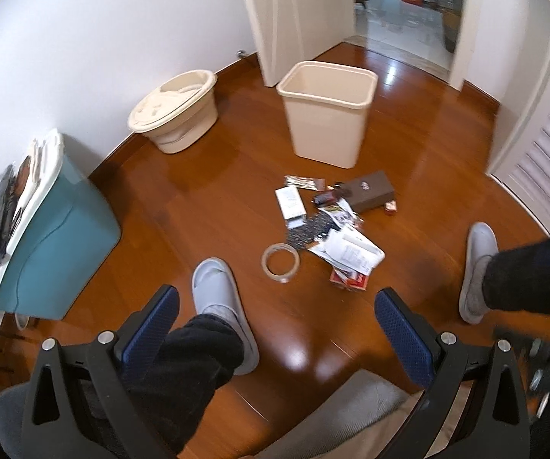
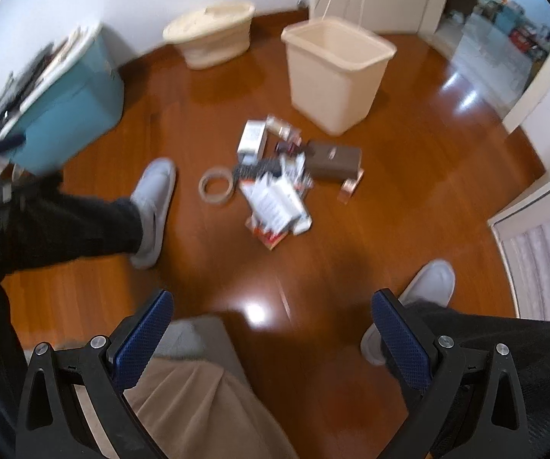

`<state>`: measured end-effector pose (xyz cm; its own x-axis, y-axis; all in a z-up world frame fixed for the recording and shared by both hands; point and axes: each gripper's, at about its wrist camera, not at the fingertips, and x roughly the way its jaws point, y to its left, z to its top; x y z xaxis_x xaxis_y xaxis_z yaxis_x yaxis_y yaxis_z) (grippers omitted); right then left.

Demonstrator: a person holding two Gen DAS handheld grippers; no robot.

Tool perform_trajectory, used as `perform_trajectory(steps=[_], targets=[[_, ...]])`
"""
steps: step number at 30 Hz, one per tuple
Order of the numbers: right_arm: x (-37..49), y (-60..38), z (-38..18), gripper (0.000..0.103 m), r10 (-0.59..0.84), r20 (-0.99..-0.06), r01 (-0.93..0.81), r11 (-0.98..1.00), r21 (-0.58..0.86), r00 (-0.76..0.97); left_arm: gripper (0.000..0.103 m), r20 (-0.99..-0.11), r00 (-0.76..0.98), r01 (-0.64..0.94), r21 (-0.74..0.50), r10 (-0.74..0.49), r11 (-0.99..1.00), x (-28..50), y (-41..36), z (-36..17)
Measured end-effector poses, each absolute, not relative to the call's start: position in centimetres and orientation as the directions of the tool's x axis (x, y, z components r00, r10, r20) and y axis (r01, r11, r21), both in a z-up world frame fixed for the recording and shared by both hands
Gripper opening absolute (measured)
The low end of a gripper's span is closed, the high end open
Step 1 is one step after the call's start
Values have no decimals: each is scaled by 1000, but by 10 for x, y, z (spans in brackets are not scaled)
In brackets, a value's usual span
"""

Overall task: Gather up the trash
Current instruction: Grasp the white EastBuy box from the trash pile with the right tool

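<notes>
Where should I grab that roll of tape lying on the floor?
The roll of tape lies flat with its hole facing up. Come from above and pinch the ring wall, one finger in the hole, one outside, on the near-left side away from the trash pile.

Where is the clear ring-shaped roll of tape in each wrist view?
Left wrist: clear ring-shaped roll of tape lies on the floor near centre, left of the litter pile.
Right wrist: the roll sits left of centre, again left of the pile.
Shared landmark: open cream rectangular plastic bin beyond the pile.
</notes>
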<state>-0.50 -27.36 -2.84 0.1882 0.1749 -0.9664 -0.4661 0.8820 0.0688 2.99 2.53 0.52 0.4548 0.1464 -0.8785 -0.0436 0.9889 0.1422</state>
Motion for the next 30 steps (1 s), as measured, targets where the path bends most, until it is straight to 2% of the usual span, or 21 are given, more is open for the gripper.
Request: perform_trajectory(steps=[3, 5, 11, 17, 22, 30], targets=[[5, -254, -40, 103, 134, -984, -525, 849, 54, 116, 103, -874, 449, -99, 158, 186, 982, 46, 38, 10], [18, -240, -50, 103, 107, -989, -571, 821, 28, 106, 103, -887, 425, -154, 123, 178, 980, 58, 53, 7], [88, -202, -122, 103, 37, -992, -611, 791, -43, 118, 103, -929, 330, -305, 63, 167, 950, 95, 97, -17], [113, -160, -231, 103, -117, -958, -746, 606, -277, 261, 103, -966, 257, -450, -97, 25, 888, 98, 133, -46], [128, -145, -308, 101, -149, -935, -780, 518, -351, 322, 103, -971, 233, -450, -159, -56, 879, 110, 129, -53], [141, -138, -374, 101, -147, -944, -801, 500, -330, 297, 103, -979, 200, -371, -112, -39, 922, 125, 109, -60]])
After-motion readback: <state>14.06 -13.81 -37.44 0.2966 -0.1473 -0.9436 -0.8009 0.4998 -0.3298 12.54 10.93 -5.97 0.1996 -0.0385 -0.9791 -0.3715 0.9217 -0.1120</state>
